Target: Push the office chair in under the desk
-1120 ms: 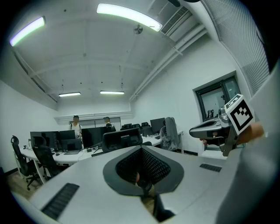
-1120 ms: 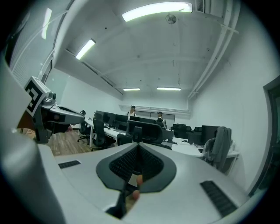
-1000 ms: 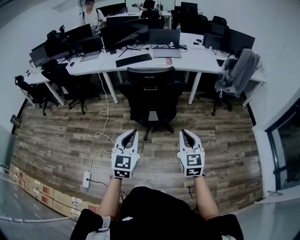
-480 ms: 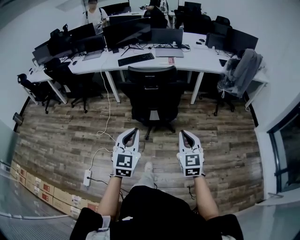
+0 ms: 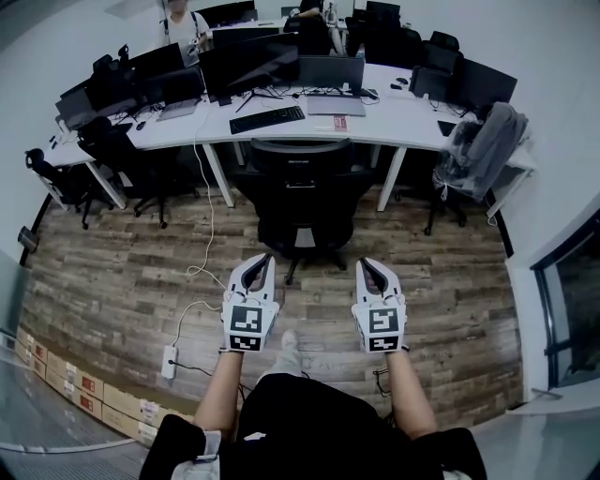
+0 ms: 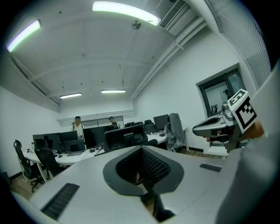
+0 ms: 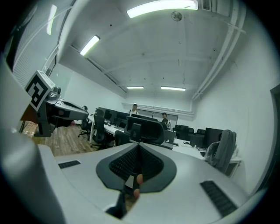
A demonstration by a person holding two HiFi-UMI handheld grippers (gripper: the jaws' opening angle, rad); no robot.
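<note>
**A:** Status?
**B:** Left gripper (image 5: 265,260) and right gripper (image 5: 365,263) are both closed and hold nothing. The office chair (image 5: 302,187) stands ahead of them, well apart, at the desk (image 5: 398,120).
**A:** Risk?
**B:** An off-centre push would likely swivel it askew against the desk.

Wood-plank floor (image 5: 112,272), white walls (image 5: 567,103), ceiling strip lights (image 6: 127,11), dark-framed window (image 5: 572,314).

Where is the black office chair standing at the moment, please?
In the head view the office chair stands centre frame on the wood floor, directly in front of the white desk, in line with the black keyboard.
</note>
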